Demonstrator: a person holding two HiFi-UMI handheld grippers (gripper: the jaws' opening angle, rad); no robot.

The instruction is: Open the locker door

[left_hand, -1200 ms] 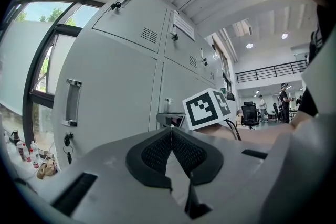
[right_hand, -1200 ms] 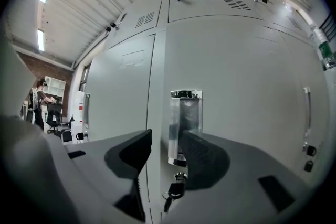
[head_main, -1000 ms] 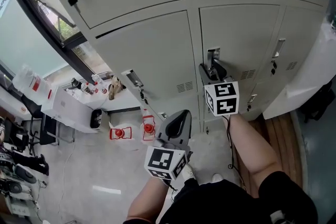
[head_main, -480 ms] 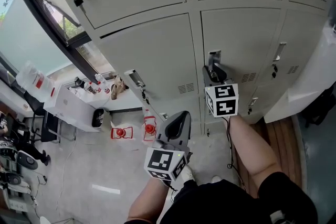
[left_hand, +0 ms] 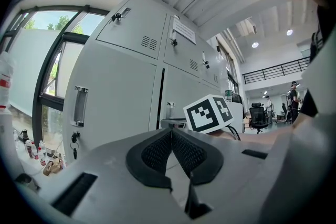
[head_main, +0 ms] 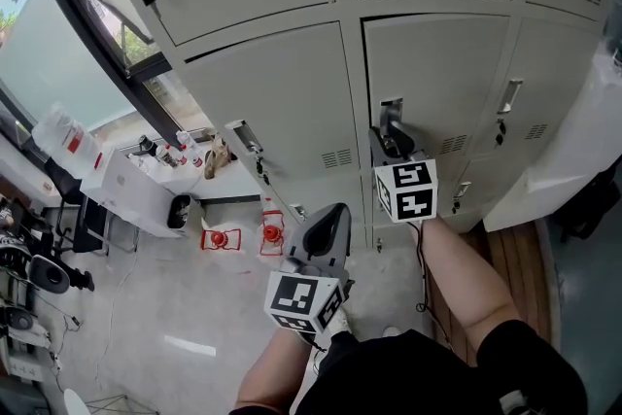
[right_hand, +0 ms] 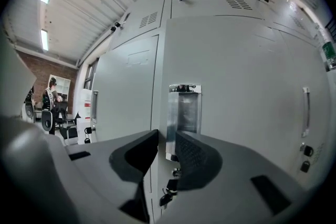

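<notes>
The grey locker door (head_main: pixel 442 73) is the middle one of the lower row, with a recessed metal handle (head_main: pixel 392 108) near its left edge. My right gripper (head_main: pixel 392 136) is at that handle. In the right gripper view the jaws of my right gripper (right_hand: pixel 167 138) are closed on the left rim of the handle (right_hand: pixel 185 113), pads on either side of it. A key (right_hand: pixel 167 192) hangs just below. My left gripper (head_main: pixel 330 221) hangs lower and further back, away from the lockers. In the left gripper view the pads of my left gripper (left_hand: pixel 171 135) meet with nothing between them.
More grey lockers (head_main: pixel 282 102) surround the door on all sides. A window (head_main: pixel 68 44) runs along the left, with a white table and bottles (head_main: pixel 160 160) below it. Red objects (head_main: pixel 220 238) lie on the floor. A white panel (head_main: pixel 559 170) stands at the right.
My right gripper has stayed at the handle and my left gripper has kept its place. The head view has shifted slightly.
</notes>
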